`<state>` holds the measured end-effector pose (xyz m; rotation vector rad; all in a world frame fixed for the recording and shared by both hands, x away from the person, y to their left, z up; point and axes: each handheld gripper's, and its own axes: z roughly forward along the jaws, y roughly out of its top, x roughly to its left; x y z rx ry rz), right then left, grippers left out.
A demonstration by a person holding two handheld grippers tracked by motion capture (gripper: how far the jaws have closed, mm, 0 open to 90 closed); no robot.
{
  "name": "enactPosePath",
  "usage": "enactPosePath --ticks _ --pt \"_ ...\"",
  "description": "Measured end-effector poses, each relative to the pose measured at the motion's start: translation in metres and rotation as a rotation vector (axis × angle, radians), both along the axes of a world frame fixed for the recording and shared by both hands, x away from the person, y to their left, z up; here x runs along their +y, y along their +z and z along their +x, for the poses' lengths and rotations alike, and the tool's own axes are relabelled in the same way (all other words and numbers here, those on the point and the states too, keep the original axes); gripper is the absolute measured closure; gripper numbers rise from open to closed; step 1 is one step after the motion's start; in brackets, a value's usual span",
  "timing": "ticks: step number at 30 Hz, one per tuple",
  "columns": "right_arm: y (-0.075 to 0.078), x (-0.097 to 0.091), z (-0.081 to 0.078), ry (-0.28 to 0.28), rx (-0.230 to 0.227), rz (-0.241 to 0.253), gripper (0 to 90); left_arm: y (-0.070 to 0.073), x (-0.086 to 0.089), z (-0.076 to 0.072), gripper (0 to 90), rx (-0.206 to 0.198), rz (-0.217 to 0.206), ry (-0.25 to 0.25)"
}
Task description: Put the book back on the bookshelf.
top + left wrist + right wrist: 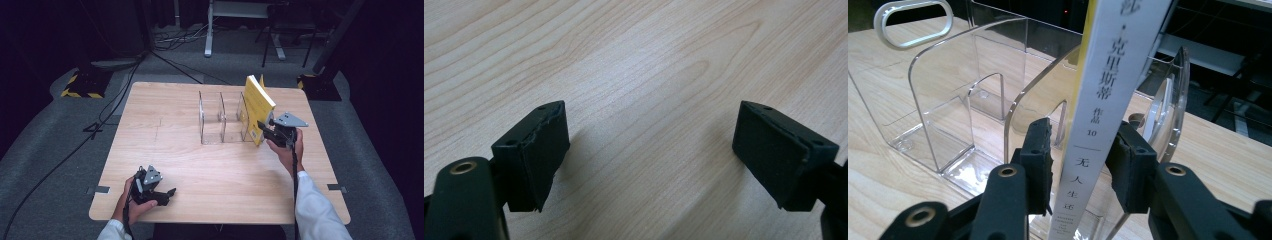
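Yellow book (258, 107) stands tilted in clear rack's (212, 120) right-end slot, other slots empty.

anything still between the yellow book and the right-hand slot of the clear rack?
Nothing visible. The yellow book already stands in the rightmost slot of the clear rack, leaning. The right gripper straddles its spine; the left pad shows a gap, the right pad's contact I can't tell. The other slots hold nothing.

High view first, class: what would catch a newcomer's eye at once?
The yellow book stands tilted in the rightmost slot of the clear acrylic rack at the table's far middle. The right gripper straddles its white spine, pads slightly apart from it. The left gripper rests open near the front edge.
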<state>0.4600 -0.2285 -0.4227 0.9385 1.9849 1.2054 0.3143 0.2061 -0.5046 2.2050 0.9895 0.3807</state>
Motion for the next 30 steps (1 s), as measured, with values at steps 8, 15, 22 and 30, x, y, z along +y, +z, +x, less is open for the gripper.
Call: enactPosePath --ticks 8,15,22,30 --pt "0.007 -0.003 -0.002 0.05 0.04 -0.037 55.3 0.0 0.0 0.0 15.7 0.0 0.002 0.002" --pt "0.014 -0.004 -0.008 0.075 0.074 -0.062 43.2 0.0 0.0 0.0 15.7 -0.001 0.002 0.002" --pt "0.022 -0.006 -0.015 0.086 0.11 -0.073 32.4 0.0 0.0 0.0 15.7 -0.001 0.002 0.002" --pt "0.024 -0.01 -0.024 0.134 0.124 -0.126 28.1 0.0 0.0 0.0 15.7 -0.001 0.002 0.002"
